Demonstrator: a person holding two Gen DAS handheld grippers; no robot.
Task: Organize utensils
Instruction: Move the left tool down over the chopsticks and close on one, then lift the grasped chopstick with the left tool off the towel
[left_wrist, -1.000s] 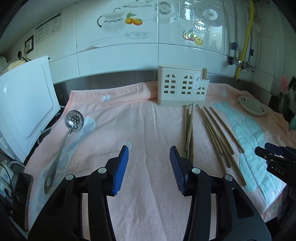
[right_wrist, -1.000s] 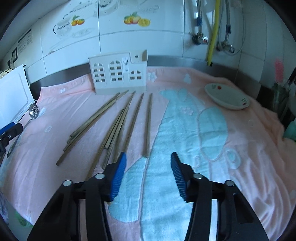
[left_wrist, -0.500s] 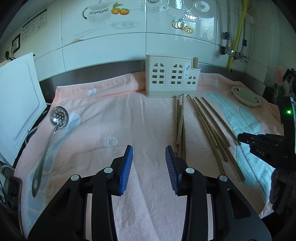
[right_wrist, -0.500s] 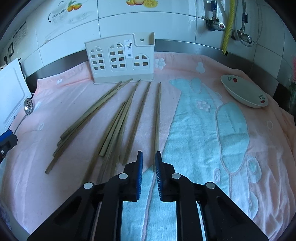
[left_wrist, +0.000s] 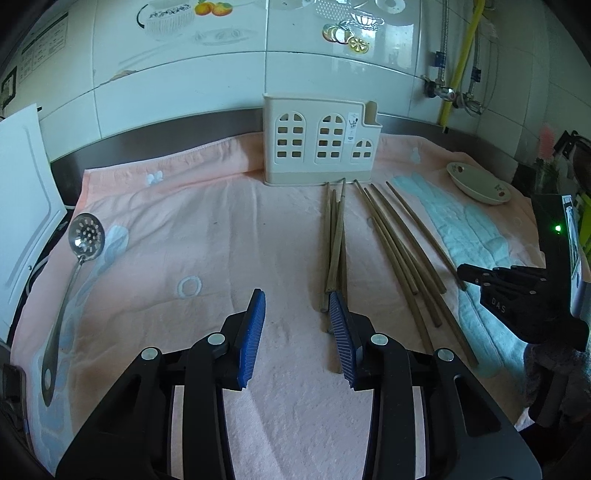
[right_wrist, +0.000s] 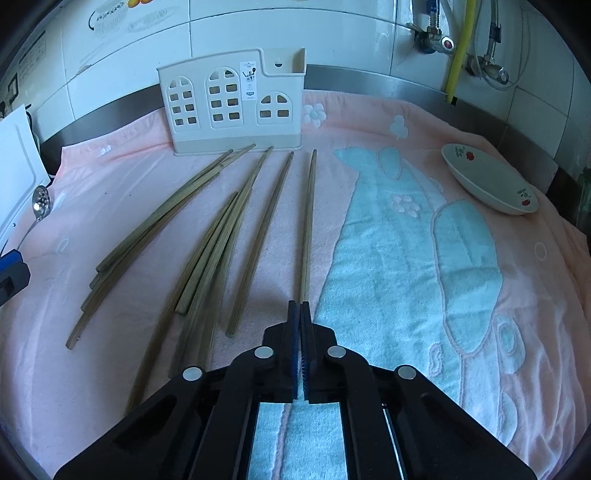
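Observation:
Several wooden chopsticks lie on the pink towel in front of a cream house-shaped utensil holder. My right gripper is shut on the near end of the rightmost chopstick, which still lies on the towel. My left gripper is open and empty, just left of the near ends of the left chopstick bunch. The holder stands at the back. A slotted metal spoon lies at the far left.
A small flowered dish sits at the right on the towel; it also shows in the left wrist view. A white board leans at the left. Tiled wall and pipes stand behind.
My right gripper has moved forward and closed fully on the rightmost chopstick's end. My left gripper has moved forward and right toward the left chopstick bunch, staying open.

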